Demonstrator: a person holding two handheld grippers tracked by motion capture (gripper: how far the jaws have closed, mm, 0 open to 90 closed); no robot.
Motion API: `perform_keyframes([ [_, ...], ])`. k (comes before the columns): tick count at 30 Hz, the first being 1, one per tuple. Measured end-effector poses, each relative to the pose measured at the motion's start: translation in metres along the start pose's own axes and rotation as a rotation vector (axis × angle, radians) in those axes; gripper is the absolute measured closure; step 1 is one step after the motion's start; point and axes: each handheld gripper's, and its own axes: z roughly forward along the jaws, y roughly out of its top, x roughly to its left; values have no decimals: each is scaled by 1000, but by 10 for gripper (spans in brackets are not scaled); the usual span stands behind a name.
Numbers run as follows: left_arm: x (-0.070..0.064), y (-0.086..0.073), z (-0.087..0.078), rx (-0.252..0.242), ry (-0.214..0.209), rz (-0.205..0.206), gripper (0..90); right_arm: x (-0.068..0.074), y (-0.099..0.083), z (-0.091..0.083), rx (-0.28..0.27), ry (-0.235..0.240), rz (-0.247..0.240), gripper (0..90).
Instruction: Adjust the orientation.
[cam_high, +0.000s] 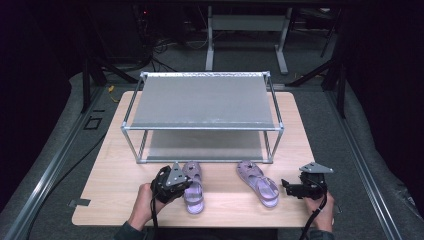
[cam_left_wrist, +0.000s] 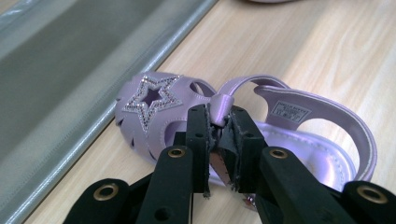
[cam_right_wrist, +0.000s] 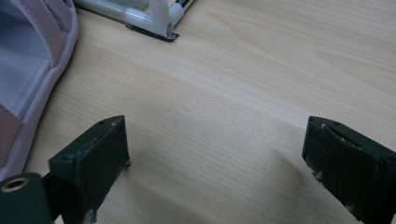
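Lilac star-studded sandal between jaws

high view – above, forward-down on table | gripper views – close, low, share tabletop

The rack blocks the far middle of the table. Bare wood lies left and right of it. Two sandals crowd the near middle strip.

A light wooden table sits on a grey floor in a dark room, with a metal shelf rack standing on the table, a grey metal stand behind the rack, and black cables on the floor beside that stand.
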Motion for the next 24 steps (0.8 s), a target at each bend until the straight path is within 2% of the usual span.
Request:
perform_keyframes([
  [1, 0, -1, 0, 3, -7, 1, 790, 0, 0, 0, -2, 1, 1, 65],
  [3, -4, -1, 0, 4, 17, -12, 774, 0, 0, 0, -1, 1, 0, 65],
  [5, -8, -1, 2, 33, 11, -28, 684, 0, 0, 0, 0, 1, 1, 65],
  [7, -11, -2, 5, 50, 28, -58, 562, 0, 0, 0, 0, 0, 1, 65],
  [10, -14, -7, 10, 64, 48, -105, 568, 0, 0, -1, -8, 3, 1, 65],
  [11, -14, -8, 10, 63, 40, -112, 627, 0, 0, -1, -7, -1, 0, 65],
  [12, -14, -9, 10, 55, 39, -110, 655, 0, 0, -1, -5, -2, 1, 65],
  [17, -4, -8, 4, 78, 57, -69, 744, 0, 0, -1, -8, 6, 0, 65],
  [21, 6, -10, -4, 73, 46, -82, 723, -1, 0, -1, -12, 6, 2, 65],
  [24, 8, -12, -6, 68, 45, -90, 705, -1, 0, -1, -12, 7, 1, 65],
])
